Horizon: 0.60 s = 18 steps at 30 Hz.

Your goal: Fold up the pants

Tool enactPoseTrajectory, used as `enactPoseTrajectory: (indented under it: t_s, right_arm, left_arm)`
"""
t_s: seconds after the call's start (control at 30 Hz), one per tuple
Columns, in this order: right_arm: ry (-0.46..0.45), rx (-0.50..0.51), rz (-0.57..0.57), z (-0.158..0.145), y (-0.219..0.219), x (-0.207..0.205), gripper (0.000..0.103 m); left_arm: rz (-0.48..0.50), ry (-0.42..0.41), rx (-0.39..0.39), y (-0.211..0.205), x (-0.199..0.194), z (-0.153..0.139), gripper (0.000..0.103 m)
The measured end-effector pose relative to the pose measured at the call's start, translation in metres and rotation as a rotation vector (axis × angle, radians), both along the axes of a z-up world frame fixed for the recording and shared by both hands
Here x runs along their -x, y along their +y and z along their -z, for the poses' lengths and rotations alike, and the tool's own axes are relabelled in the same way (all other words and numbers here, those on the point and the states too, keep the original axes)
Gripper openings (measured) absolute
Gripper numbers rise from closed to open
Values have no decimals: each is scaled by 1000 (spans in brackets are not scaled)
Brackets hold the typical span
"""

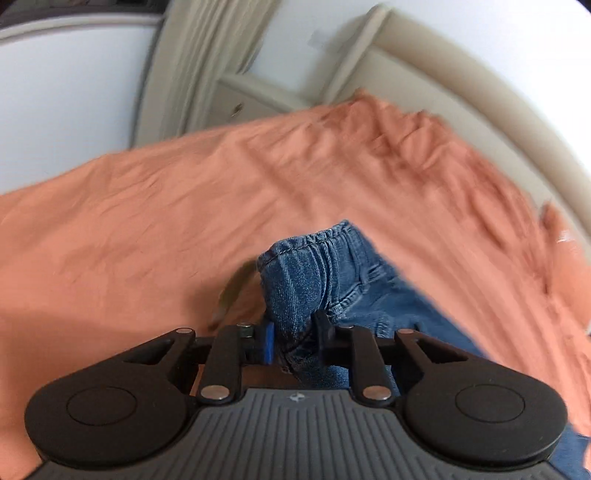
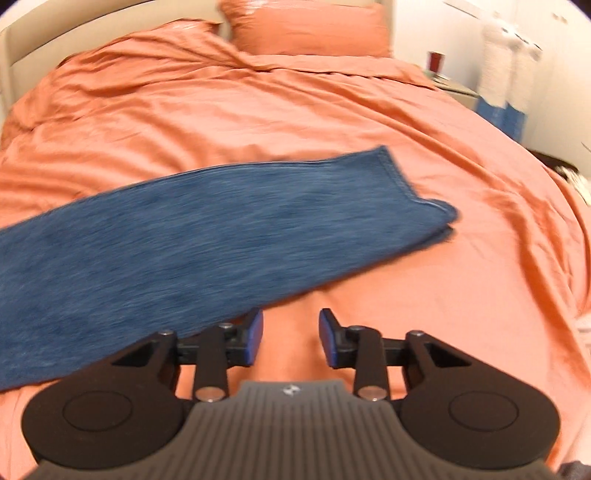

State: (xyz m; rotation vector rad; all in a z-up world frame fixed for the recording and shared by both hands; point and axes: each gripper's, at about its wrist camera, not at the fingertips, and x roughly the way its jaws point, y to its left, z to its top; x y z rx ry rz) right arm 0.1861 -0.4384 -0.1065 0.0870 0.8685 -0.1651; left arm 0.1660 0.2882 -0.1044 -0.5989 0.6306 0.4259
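Blue denim pants lie on an orange bed cover. In the left wrist view my left gripper point(image 1: 293, 334) is shut on the pants' elastic waistband point(image 1: 314, 266), which bunches up between the fingers and stands above the cover. In the right wrist view the pants' legs point(image 2: 207, 236) lie stacked and flat, running from the left edge to the hems point(image 2: 417, 195) at centre right. My right gripper point(image 2: 290, 338) is open and empty, just this side of the legs' near edge, over bare cover.
The orange bed cover point(image 2: 258, 110) is wrinkled, with a pillow point(image 2: 306, 26) at the far end. A beige bed frame point(image 1: 480, 103) and white wall border the bed. A nightstand with a red cup point(image 2: 436, 61) stands at the right.
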Motion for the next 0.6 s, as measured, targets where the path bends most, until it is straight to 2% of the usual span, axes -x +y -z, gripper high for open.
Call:
enactPoseTrajectory:
  t_s: [0.13, 0.23, 0.33, 0.4, 0.47, 0.53, 0.6]
  right_arm:
    - [1, -50, 73, 0, -33, 7, 22]
    - [-12, -89, 117, -1, -61, 15, 22]
    - [-42, -146, 148, -3, -88, 20, 23]
    - [-65, -205, 170, -3, -103, 22, 23]
    - [-96, -264, 204, -4, -120, 20, 24]
    - [-124, -299, 228, -5, -133, 12, 24]
    - [-149, -331, 254, -4, -147, -1, 24]
  left_arm:
    - [-41, 91, 20, 9, -9, 44, 23]
    - [-48, 113, 16, 7, -12, 54, 25]
    - [-20, 149, -38, -1, -14, 42, 31]
    - [-4, 167, -106, -9, -12, 28, 41]
    - [9, 159, -168, -16, -8, 16, 59]
    - [-18, 131, -226, -22, -4, 6, 62]
    - [-28, 78, -246, -28, -2, -5, 62]
